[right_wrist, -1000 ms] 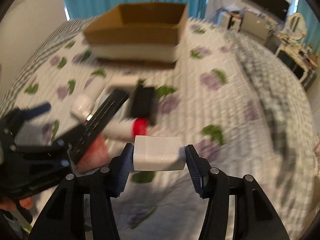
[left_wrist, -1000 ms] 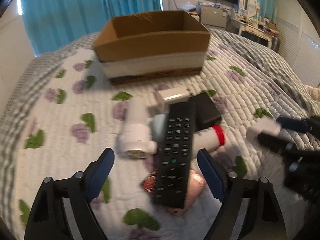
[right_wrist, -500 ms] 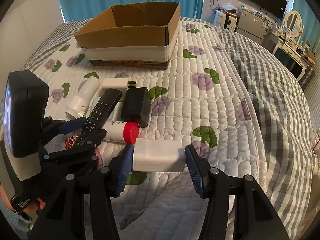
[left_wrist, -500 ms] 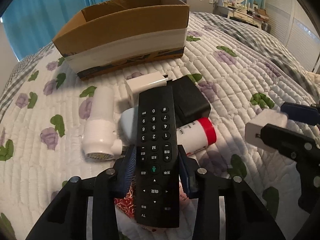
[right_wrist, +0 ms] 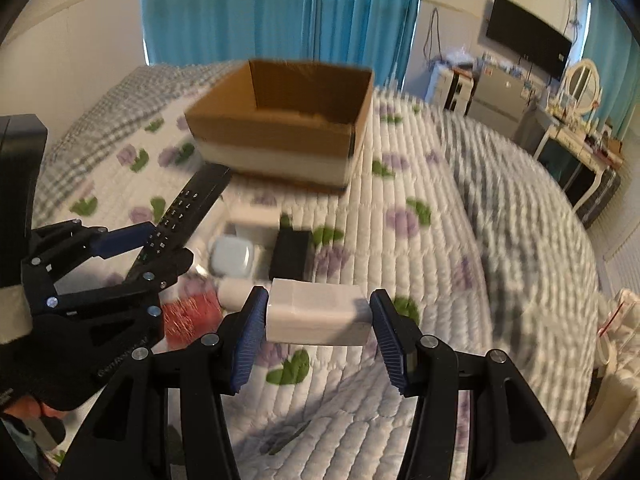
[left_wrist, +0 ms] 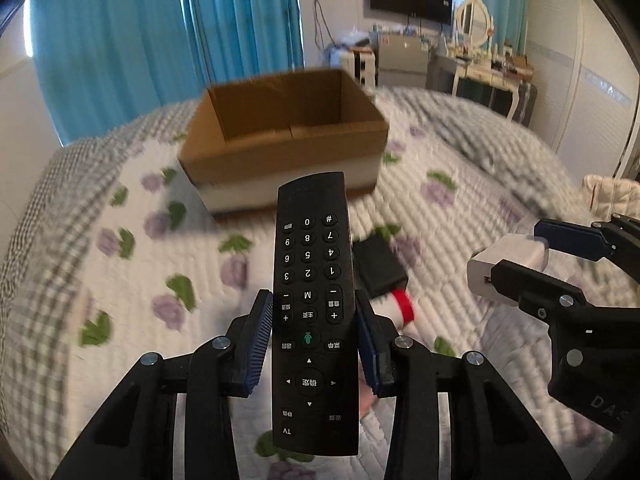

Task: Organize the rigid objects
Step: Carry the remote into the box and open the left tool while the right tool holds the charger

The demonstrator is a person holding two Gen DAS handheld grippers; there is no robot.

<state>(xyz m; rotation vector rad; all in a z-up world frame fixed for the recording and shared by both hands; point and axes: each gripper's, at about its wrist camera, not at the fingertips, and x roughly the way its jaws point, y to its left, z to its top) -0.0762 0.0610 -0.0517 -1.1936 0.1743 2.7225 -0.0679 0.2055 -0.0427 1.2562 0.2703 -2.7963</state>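
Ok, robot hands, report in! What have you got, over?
Left gripper shut on remote. Right gripper shut on white block. Cardboard box ahead, path open.

Bed w/ white quilt point(left_wrist: 100, 264), purple-flower & green-leaf print, plus a grey checked blanket point(right_wrist: 532, 200) along its right side. Blue curtains point(left_wrist: 168, 40) across the back wall; black TV point(right_wrist: 528, 46) mounted high on the wall, w/ white dresser & oval mirror point(right_wrist: 582, 80) below it to the right. Grey cabinet point(left_wrist: 404, 58) under the TV, small stuff on top too blurred to tell.
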